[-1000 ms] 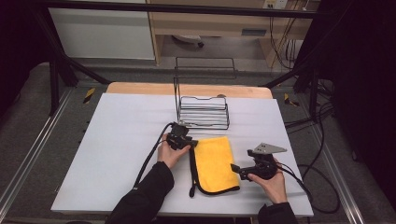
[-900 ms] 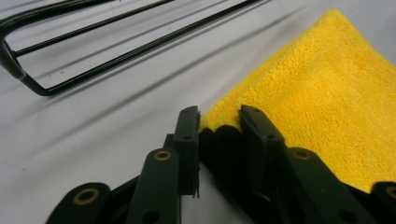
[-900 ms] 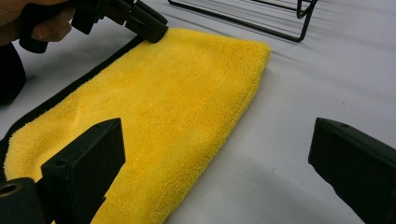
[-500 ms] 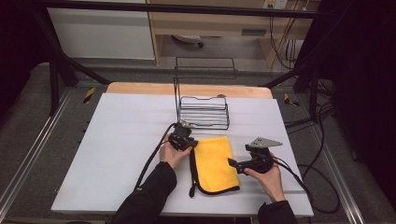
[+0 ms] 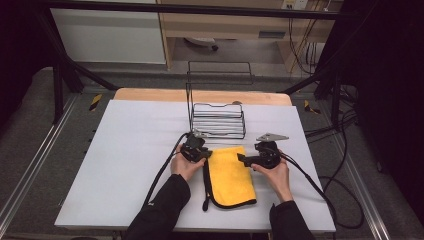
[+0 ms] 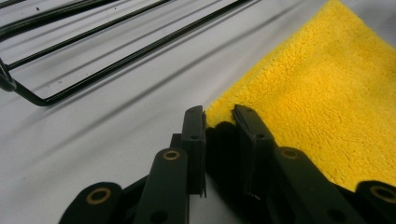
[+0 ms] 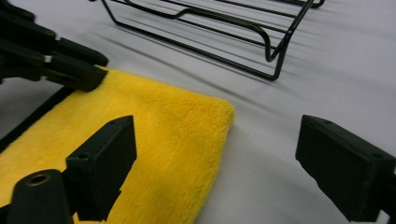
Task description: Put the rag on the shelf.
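high view: unmarked yellow cloth (image 5: 231,174)

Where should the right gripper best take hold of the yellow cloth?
Probably at the yellow cloth's free far corner by the wire rack, coming in low from its right edge: the cloth lies flat, and the left gripper already pinches the other far corner.

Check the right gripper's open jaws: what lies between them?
In the right gripper view, the right gripper straddles the near corner edge of the yellow cloth; the rest of the gap is bare white table. The pads touch nothing.
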Action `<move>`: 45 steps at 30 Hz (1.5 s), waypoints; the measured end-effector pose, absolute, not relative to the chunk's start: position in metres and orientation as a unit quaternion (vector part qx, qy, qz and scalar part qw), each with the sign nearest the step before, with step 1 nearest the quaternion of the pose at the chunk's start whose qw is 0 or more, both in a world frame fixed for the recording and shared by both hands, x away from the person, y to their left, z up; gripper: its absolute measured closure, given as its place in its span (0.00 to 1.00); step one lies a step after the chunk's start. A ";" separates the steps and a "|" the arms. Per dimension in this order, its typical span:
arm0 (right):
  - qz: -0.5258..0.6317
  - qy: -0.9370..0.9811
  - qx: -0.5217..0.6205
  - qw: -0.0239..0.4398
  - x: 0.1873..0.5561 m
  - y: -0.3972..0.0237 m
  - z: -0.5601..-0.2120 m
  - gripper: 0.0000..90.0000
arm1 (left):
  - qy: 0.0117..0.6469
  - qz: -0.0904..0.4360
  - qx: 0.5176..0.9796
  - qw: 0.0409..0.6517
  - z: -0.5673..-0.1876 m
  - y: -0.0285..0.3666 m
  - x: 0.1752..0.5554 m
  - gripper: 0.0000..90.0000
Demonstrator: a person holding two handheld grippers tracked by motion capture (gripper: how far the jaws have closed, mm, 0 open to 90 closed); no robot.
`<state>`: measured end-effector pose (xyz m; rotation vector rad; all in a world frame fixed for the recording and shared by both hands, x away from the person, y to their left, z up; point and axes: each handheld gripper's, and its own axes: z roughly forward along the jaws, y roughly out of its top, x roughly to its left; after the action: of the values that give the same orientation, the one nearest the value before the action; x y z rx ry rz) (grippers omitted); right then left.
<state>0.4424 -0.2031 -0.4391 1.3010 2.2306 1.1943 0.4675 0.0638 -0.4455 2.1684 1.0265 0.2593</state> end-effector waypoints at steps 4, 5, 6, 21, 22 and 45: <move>0.403 0.778 0.458 0.149 0.455 -0.201 -0.445 0.25 | 0.395 0.098 0.840 0.359 -0.446 0.065 0.468 0.82; 0.400 0.779 0.459 0.151 0.456 -0.201 -0.446 0.28 | 0.397 0.097 0.838 0.361 -0.446 0.065 0.468 0.82; 0.402 0.776 0.461 0.152 0.458 -0.201 -0.447 0.32 | 0.397 0.096 0.838 0.361 -0.446 0.065 0.468 0.82; 0.407 0.780 0.466 0.094 0.467 -0.199 -0.455 0.72 | 0.392 0.098 0.841 0.359 -0.446 0.065 0.468 0.82; 0.409 0.779 0.468 0.087 0.467 -0.198 -0.455 0.76 | 0.392 0.099 0.841 0.359 -0.446 0.065 0.468 0.82; 0.423 0.767 0.476 0.082 0.460 -0.199 -0.443 0.92 | 0.407 0.088 0.820 0.394 -0.439 0.071 0.464 0.88</move>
<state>0.4596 -0.1988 -0.4425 1.4222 2.2914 1.2631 0.4638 0.0713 -0.4388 2.0798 1.0317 0.2234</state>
